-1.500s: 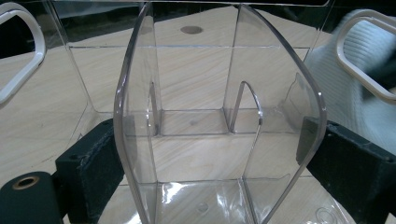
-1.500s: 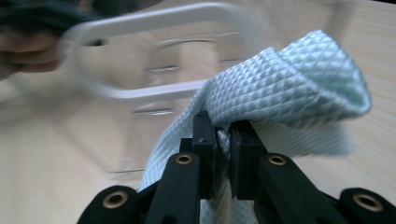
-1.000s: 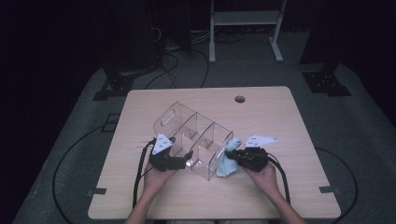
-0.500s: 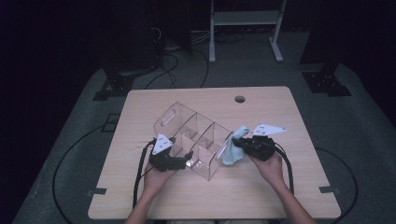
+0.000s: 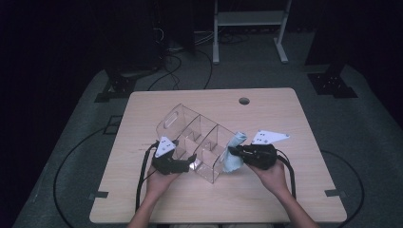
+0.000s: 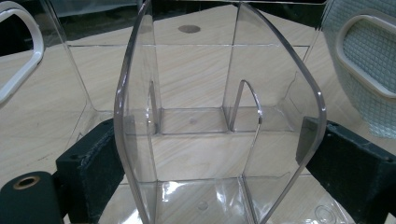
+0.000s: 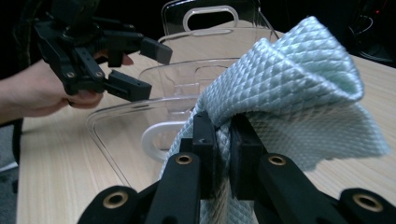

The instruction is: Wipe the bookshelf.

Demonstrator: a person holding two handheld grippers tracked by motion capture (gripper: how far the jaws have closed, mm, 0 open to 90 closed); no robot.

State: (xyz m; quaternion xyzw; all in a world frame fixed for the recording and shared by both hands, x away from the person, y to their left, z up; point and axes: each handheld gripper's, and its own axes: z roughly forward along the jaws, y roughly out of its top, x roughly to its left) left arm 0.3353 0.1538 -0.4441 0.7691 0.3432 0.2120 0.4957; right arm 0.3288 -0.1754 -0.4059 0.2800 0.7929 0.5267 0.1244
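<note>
1. Your right gripper (image 5: pixel 231 151) sits near the table's (image 5: pixel 294 190) near edge, right of middle. Jaws are clamped tight on a fold of the light blue cloth (image 5: pixel 234 154); in the right gripper view the cloth (image 7: pixel 289 93) is pinched between the two pads and bulges up and over them.
2. The cloth hangs off the jaws against the right end wall of the clear plastic organizer (image 5: pixel 199 142). Whether any of it touches the tabletop, I cannot tell.
3. Your left gripper (image 5: pixel 191 160) is at the same depth, left of middle. Jaws are wide, one on each side of the organizer's near end wall. In the left gripper view the black pads (image 6: pixel 93 158) flank that wall (image 6: pixel 219 140); the pads look to be against it, but actual contact is not clear through the plastic.
4. The organizer stands on the table's middle, angled, running from the grippers back toward the far left. Its handle cutout (image 5: pixel 172 119) is at the far end.
5. Farther back, the round cable hole (image 5: pixel 244 101) is near the far edge.
</note>
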